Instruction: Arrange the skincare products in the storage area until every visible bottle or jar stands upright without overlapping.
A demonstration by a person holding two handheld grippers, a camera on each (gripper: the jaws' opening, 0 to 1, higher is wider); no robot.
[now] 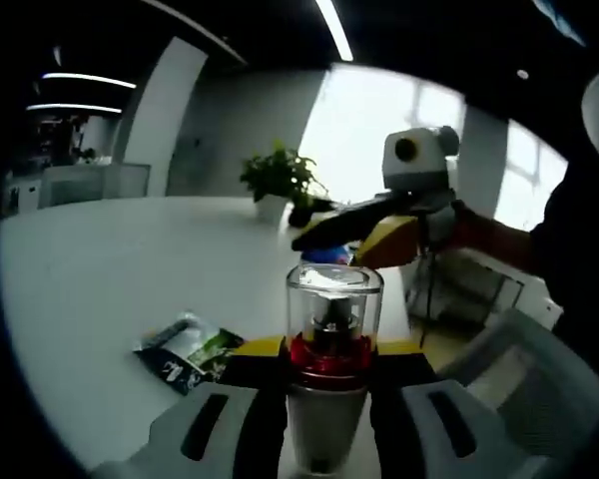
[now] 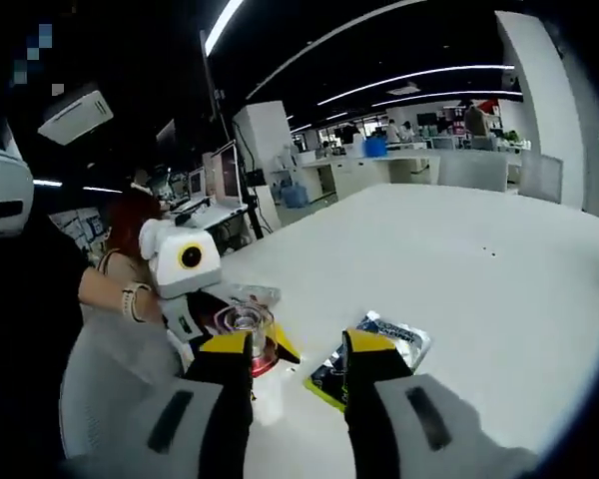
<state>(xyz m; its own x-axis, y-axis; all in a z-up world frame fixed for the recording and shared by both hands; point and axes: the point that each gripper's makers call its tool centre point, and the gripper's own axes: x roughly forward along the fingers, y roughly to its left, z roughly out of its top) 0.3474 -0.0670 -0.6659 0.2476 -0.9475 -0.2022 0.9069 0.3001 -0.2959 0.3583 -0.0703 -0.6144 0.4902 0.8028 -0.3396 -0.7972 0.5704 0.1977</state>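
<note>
We have the pump bottle clamped upright between the jaws of the left claw, low on its pale frosted body, just under the red collar and the clear cap that covers the pump head. In the right gripper view the same bottle shows from above, its clear cap ringed by red, standing just beside the left claw.

We judge the bottle stiff and fairly light, but tall and narrow, so it will tip easily when set down. The clear cap looks smooth and may only be pushed on, so taking hold there risks pulling it off; the frosted body below the collar is the safer place, and that is where the jaws sit now.

The right claw has its jaws apart with nothing between them; in the left gripper view it reaches in from the right above the bottle, near the cap.

A dark sachet with green print lies flat on the white worktop to the left of the bottle; it lies just beyond the right claw's yellow tips. A potted plant stands far back on the worktop.
</note>
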